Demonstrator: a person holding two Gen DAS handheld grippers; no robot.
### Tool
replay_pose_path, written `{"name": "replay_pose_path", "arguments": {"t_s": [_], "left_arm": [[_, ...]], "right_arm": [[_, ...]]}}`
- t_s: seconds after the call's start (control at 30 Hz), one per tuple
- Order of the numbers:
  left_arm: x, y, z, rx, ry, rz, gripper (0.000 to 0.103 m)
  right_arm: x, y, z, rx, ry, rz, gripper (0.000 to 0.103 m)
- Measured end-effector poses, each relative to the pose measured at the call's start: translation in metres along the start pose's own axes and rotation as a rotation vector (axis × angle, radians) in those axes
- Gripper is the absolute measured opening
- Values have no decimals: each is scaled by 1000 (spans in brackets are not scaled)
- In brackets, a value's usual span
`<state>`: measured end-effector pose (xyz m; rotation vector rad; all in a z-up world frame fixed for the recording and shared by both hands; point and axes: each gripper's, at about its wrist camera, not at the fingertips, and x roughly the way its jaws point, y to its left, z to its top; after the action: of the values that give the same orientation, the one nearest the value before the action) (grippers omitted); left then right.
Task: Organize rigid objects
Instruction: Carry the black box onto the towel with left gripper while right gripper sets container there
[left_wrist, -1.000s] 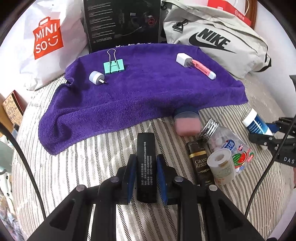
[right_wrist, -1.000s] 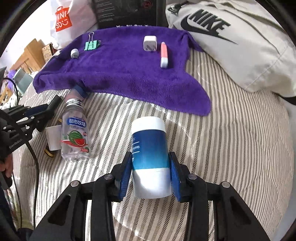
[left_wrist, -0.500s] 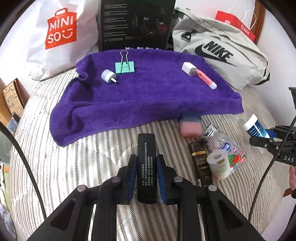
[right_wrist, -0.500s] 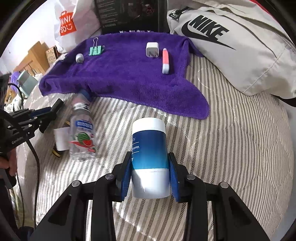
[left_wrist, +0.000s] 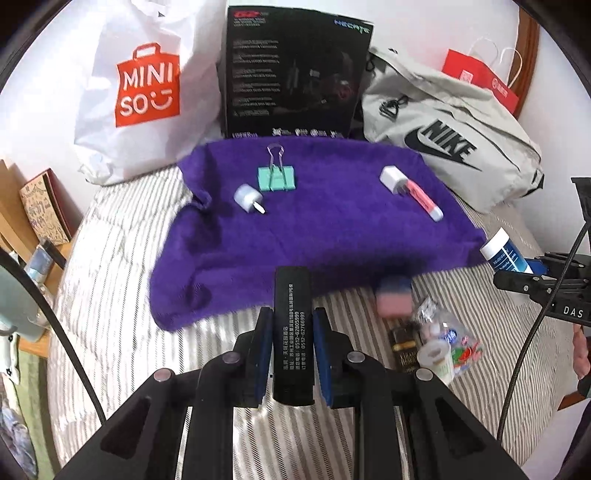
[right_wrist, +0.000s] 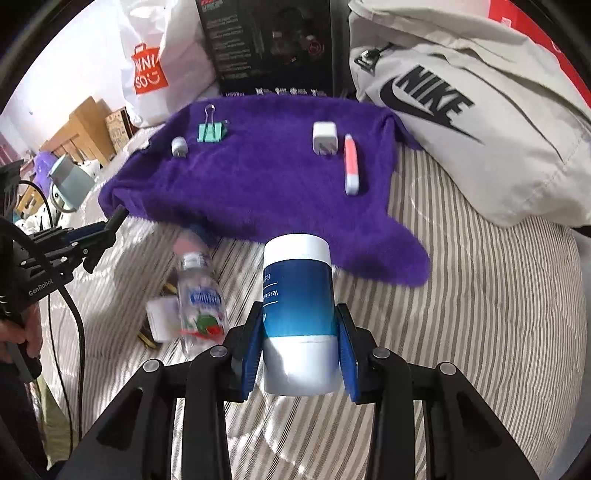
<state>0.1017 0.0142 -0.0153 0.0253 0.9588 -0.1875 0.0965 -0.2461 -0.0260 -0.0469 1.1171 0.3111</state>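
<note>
Between the pads of the left hand-held gripper (left_wrist: 291, 354) sits a thin black box (left_wrist: 292, 325), squeezed tight, its long side pointing straight ahead. The right hand-held gripper (right_wrist: 300, 343) hugs a blue and white jar (right_wrist: 297, 306), also pointing ahead. Just past both lies the striped bed (right_wrist: 480, 295). Farther ahead is the purple towel (left_wrist: 314, 229). I think both things go there next, and the left one looks a bit nearer to it.

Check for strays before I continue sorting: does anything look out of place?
Yes. The clear plastic bottle with watermelon label lies tipped on the striped bedding in a heap with small items, off the purple towel where sorted things sit apart.
</note>
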Motion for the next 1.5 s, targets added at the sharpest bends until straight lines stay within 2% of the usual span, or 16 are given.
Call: {"name": "replay_pose_path", "arguments": {"t_s": [0.37, 0.67, 0.9, 1.13, 1.5], "left_arm": [[8, 20, 45, -11, -19, 8, 21], [41, 35, 66, -25, 19, 15, 21], [65, 45, 73, -60, 50, 19, 21], [83, 47, 74, -53, 86, 40, 21], [96, 47, 73, -41, 108, 40, 21]], "right_arm": [[6, -3, 52, 5, -41, 4, 37], [42, -4, 81, -4, -4, -10, 37], [68, -2, 91, -33, 37, -33, 37], [86, -1, 89, -62, 70, -47, 37], [96, 0, 89, -83, 75, -65, 37]]}}
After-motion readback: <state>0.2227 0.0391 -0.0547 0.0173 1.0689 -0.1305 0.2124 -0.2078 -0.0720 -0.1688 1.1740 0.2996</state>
